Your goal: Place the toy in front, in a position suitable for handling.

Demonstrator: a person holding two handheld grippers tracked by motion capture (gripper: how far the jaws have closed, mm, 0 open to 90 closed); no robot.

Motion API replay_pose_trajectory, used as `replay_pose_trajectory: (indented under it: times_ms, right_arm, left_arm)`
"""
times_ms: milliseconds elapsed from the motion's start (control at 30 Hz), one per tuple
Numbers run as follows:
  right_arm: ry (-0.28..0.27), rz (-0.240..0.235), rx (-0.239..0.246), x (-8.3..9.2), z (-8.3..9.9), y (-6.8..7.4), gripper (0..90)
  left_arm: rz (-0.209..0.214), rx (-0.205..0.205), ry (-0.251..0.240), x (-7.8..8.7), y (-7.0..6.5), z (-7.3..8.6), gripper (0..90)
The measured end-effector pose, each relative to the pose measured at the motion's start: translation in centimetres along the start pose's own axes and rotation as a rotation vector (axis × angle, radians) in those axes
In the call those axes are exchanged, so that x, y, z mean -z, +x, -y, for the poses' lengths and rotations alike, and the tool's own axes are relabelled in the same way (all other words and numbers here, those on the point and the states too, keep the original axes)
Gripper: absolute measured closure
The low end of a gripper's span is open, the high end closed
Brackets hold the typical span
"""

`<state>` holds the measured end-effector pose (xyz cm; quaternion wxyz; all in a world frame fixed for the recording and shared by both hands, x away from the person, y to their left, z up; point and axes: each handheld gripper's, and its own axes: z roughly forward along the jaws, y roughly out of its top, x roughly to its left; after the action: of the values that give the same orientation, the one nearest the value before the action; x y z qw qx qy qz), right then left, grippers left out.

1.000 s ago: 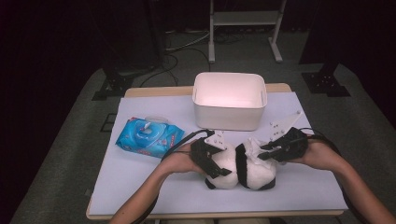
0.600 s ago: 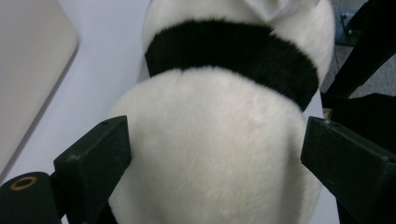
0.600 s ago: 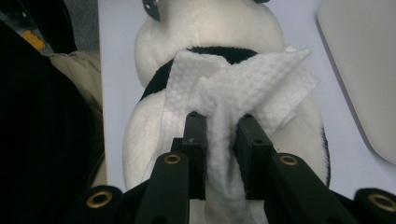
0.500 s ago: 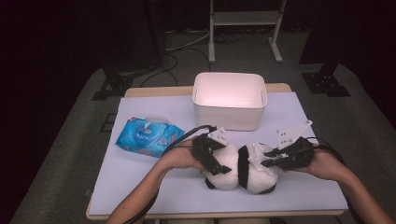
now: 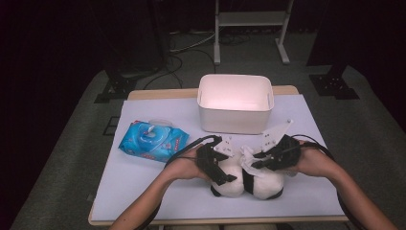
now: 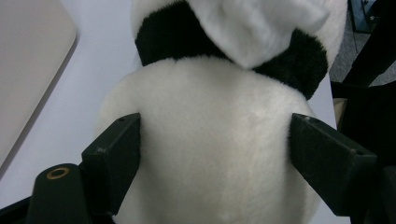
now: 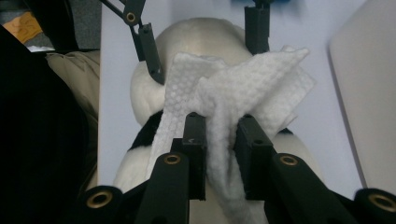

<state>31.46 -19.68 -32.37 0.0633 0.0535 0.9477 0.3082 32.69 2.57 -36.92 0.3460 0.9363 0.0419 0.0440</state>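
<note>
A black-and-white plush panda (image 5: 231, 188) lies on the table near the front edge. My left gripper (image 5: 221, 173) grips it from the left; in the left gripper view both pads (image 6: 116, 144) press into the panda's white fur (image 6: 215, 107), and the jaws have just closed a little further on it. From the right, my right gripper (image 5: 256, 164) is shut on a crumpled white wipe (image 5: 249, 154). In the right gripper view the wipe (image 7: 243, 93) fans out from between the jaws (image 7: 222, 135) and lies over the panda (image 7: 196, 37).
A white rectangular bin (image 5: 234, 122) stands behind the panda at the table's far middle. A blue pack of wet wipes (image 5: 153, 141) lies to the left. The white tabletop (image 5: 139, 191) ends close in front of the hands.
My right gripper has moved left with the wipe, bringing it over the panda. The left gripper has stayed on the panda almost in place.
</note>
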Motion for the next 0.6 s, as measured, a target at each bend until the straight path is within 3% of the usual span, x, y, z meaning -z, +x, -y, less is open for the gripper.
replay_pose_trajectory:
  times_ms: [233, 600]
  right_arm:
    - [0.003, 0.005, -0.013, 0.7, 0.6, -0.1, 75.1]
    - [-0.047, 0.036, -0.128, 3.9, 5.1, -0.4, 75.1]
  left_arm:
    - [0.008, 0.028, -0.038, 0.0, 0.1, 0.5, 19.9]
    - [0.012, 0.037, -0.042, 0.1, 0.1, 0.7, 20.0]
